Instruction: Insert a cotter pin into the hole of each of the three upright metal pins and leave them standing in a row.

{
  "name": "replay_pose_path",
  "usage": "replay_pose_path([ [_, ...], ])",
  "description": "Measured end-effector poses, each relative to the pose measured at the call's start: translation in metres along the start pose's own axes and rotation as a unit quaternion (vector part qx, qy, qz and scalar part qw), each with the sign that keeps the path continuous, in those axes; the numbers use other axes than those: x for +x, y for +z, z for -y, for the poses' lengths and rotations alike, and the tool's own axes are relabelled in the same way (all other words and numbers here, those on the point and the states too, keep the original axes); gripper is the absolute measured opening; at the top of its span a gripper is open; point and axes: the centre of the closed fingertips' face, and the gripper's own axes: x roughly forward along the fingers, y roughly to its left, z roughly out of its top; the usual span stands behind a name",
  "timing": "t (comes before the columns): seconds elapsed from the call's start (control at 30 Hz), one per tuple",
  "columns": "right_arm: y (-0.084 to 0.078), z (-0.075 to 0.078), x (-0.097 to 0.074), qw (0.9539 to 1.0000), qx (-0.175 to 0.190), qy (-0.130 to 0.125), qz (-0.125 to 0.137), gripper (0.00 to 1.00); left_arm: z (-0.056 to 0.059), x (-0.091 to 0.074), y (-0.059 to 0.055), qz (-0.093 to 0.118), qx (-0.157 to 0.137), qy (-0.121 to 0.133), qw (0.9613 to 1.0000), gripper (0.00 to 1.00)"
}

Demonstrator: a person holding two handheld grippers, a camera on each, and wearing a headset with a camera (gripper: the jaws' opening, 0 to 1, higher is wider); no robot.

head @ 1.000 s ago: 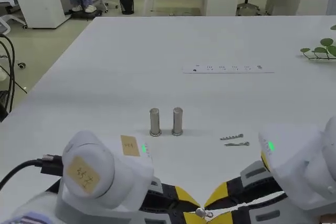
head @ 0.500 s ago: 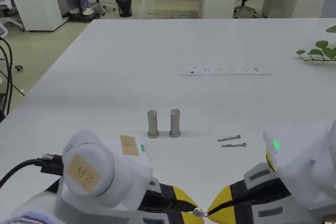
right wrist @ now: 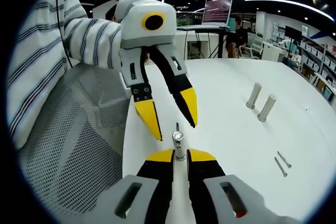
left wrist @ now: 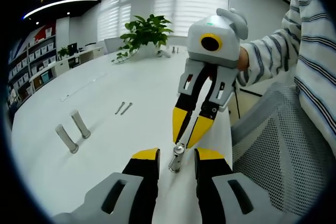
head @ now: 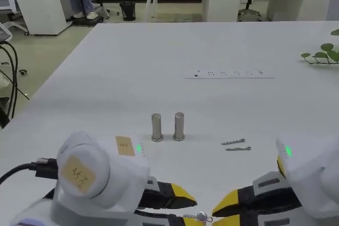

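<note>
**While two upright metal pins (head: 157,127) (head: 179,126) stand by, we grip the third metal pin (head: 202,216)**

As we look down in the head view, the upright metal pins stand side by side, just apart, in the middle of the white table (head: 106,88). Two loose cotter pins (head: 233,142) (head: 238,148) lie near them to the right. A power strip (head: 230,73) lies farther back, and a plant (head: 324,52) shows at the right edge. At the bottom edge the left gripper (head: 185,210) and right gripper (head: 220,213) point toward each other. The third metal pin sits between their yellow tips, with a thin wire (head: 189,216) jutting left from its head.

Through the left gripper view, we see our own jaws spread wide on either side of the third metal pin (left wrist: 177,160), clear of it. The right gripper (left wrist: 182,143) hangs above, its tips drawn narrow at the pin's head.

Through the right gripper view, our jaws sit narrow, pressed against both sides of the third metal pin (right wrist: 179,145). The left gripper (right wrist: 176,130) faces us with its tips well apart. The upright metal pins (right wrist: 254,95) stand beyond on the right, and the loose cotter pins (right wrist: 281,163) lie nearer.
</note>
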Motion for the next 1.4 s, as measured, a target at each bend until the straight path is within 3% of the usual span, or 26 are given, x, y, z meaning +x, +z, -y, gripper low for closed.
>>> replay_pose_path([
  [0.13, -0.002, 0.000, 0.003, 0.9996, 0.023, -0.007, 0.014, 0.08, 0.003, -0.009, 0.001, 0.010, -0.014, 0.000, 0.9998, 0.31],
  [0.27, 0.001, 0.000, 0.007, 0.9989, 0.036, -0.012, 0.028, 0.13, 0.005, -0.016, -0.006, 0.002, -0.025, 0.003, 0.9997, 0.39],
  [0.5, 0.004, -0.005, 0.017, 0.9976, 0.049, -0.004, 0.048, 0.12, 0.010, -0.030, -0.006, 0.033, -0.065, 0.011, 0.9973, 0.67],
  [0.57, 0.002, -0.006, 0.019, 0.9976, 0.051, -0.003, 0.047, 0.12, 0.008, -0.032, -0.009, 0.036, -0.081, 0.024, 0.9958, 0.74],
  [0.67, 0.000, -0.007, 0.023, 0.9976, 0.053, -0.001, 0.045, 0.12, 0.007, -0.033, -0.015, 0.032, -0.071, 0.038, 0.9962, 0.87],
  [0.77, -0.003, -0.007, 0.025, 0.9975, 0.056, 0.000, 0.043, 0.13, 0.008, -0.033, -0.024, 0.024, -0.078, 0.041, 0.9958, 0.90],
  [0.87, -0.005, -0.006, 0.027, 0.9973, 0.059, -0.001, 0.043, 0.12, 0.005, -0.031, -0.037, 0.000, -0.068, 0.059, 0.9959, 0.99],
  [1.03, -0.008, -0.005, 0.032, 0.9985, 0.041, -0.007, 0.035, 0.10, 0.006, -0.031, -0.035, 0.014, -0.082, 0.059, 0.9948, 0.99],
  [1.4, -0.010, -0.002, 0.036, 0.9993, 0.027, -0.013, 0.022, 0.05, 0.006, -0.028, -0.031, 0.023, -0.085, 0.061, 0.9942, 0.99],
])
